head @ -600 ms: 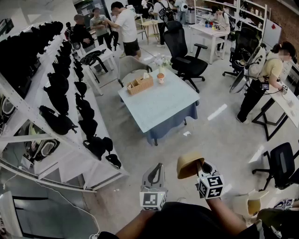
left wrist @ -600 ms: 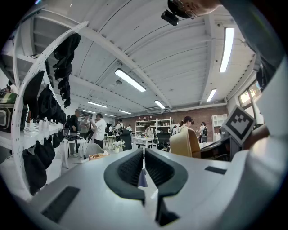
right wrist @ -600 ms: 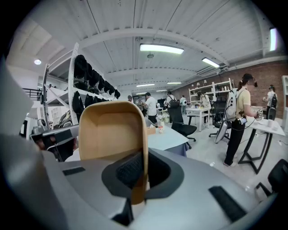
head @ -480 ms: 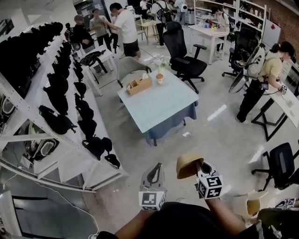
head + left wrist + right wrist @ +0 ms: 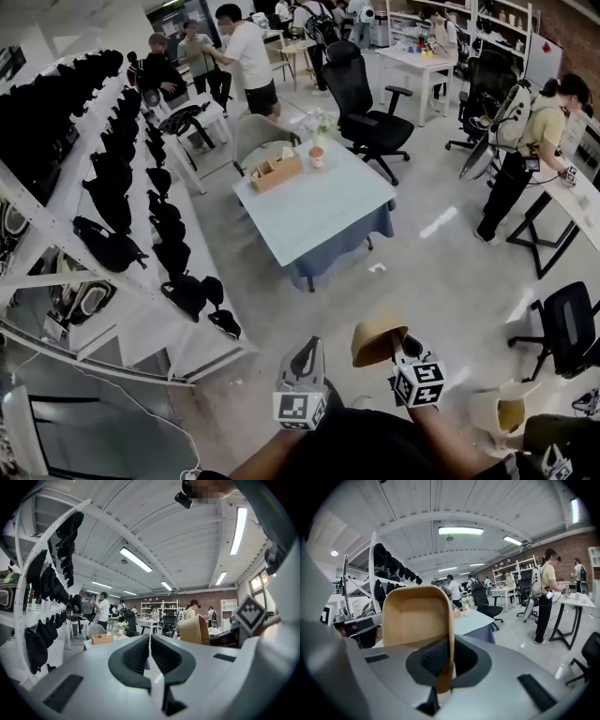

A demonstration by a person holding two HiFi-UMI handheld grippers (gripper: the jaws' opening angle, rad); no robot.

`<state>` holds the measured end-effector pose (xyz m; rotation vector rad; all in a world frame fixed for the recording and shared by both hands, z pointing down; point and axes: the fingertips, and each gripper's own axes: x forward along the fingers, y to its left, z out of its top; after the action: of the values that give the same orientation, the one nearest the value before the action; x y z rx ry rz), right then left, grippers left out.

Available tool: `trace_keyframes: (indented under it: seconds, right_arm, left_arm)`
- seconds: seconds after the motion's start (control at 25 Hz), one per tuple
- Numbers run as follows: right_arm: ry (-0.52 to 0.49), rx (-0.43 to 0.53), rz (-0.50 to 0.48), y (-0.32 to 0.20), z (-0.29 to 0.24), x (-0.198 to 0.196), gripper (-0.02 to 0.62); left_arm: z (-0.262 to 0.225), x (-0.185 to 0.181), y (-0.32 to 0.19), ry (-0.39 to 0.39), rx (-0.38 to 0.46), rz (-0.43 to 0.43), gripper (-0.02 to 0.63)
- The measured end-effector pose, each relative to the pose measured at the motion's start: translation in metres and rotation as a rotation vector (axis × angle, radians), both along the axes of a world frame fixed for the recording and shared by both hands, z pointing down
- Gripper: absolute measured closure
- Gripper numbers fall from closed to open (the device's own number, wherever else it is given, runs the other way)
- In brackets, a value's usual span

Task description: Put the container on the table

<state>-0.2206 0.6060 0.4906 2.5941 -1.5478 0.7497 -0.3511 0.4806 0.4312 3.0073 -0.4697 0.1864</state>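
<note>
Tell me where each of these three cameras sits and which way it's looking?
Head view: on the person's head, looking steeply down at the floor and the pale blue cloth-covered table; shows both forearms, the left gripper and the right gripper.
Left gripper view: rides that gripper, looking forward across the room; its jaws are together, empty.
Right gripper view: rides that gripper, looking towards the table; its jaws clamp the tan moulded container.
Shared: all three show the container and table.
</note>
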Motion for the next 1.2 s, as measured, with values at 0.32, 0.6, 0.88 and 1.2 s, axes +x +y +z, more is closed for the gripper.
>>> trace_keyframes:
  seconds: [0.32, 0.6, 0.88, 1.2]
  right_arm:
    - [-0.045, -0.019, 0.035, -0.008, 0.025, 0.018, 0.595]
    - [-0.057, -0.053, 0.088, -0.026, 0.036, 0.065, 0.595]
    - [-0.07, -0.102, 0.083, -0.087, 0.054, 0.123, 0.595]
    - [-0.028, -0.143, 0.065, -0.182, 0.038, 0.187, 0.594]
  left_arm:
    - [0.03, 0.021, -0.014, -0.047, -0.022, 0.019, 0.591]
    - [0.035, 0.072, -0.042, -0.039, -0.019, 0.058, 0.591]
    - [0.05, 0.137, -0.104, -0.04, -0.057, 0.073, 0.591]
    - [0.051, 0.195, -0.2, -0.006, -0.119, 0.095, 0.591]
